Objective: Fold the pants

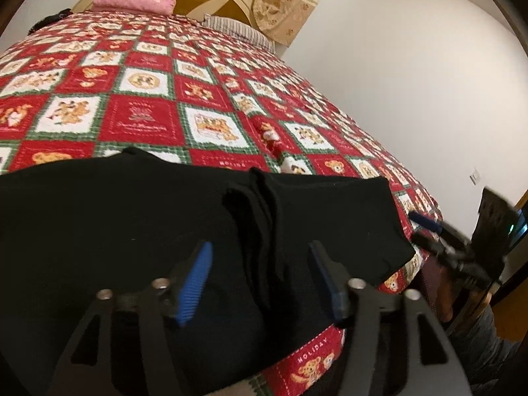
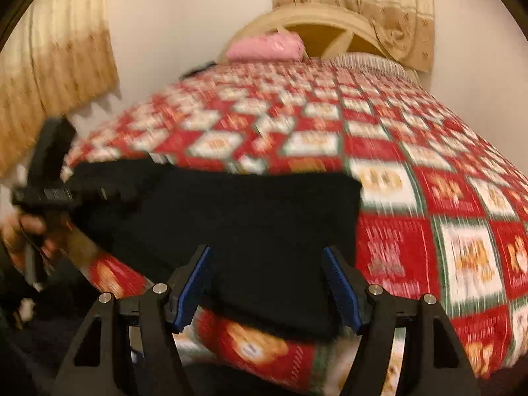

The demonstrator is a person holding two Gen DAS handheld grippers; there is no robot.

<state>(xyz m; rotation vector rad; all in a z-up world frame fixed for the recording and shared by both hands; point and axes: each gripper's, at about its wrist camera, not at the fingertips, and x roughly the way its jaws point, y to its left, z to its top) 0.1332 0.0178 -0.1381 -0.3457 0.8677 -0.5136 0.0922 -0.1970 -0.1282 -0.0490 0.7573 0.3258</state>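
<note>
The black pants (image 1: 138,217) lay spread across the near edge of the bed's red holiday quilt (image 1: 211,99), their cloth reaching to the quilt's front border and ending short of the near right corner. In the left wrist view the left gripper (image 1: 260,280) hung over the pants with its jaws wide apart, its blue pads (image 1: 194,283) on either side of a bunched ridge of black fabric, nothing pinched between them. The right gripper (image 1: 425,231) showed at the pants' right end, beside the quilt's edge.

In the blurred right wrist view the right gripper (image 2: 267,287) also stood wide open, pads straddling the near edge of the pants (image 2: 237,224) without clamping it. The left gripper (image 2: 49,191) appeared at the pants' far left end. A pink pillow (image 2: 267,48) rested at the headboard (image 2: 316,23), well apart from the pants.
</note>
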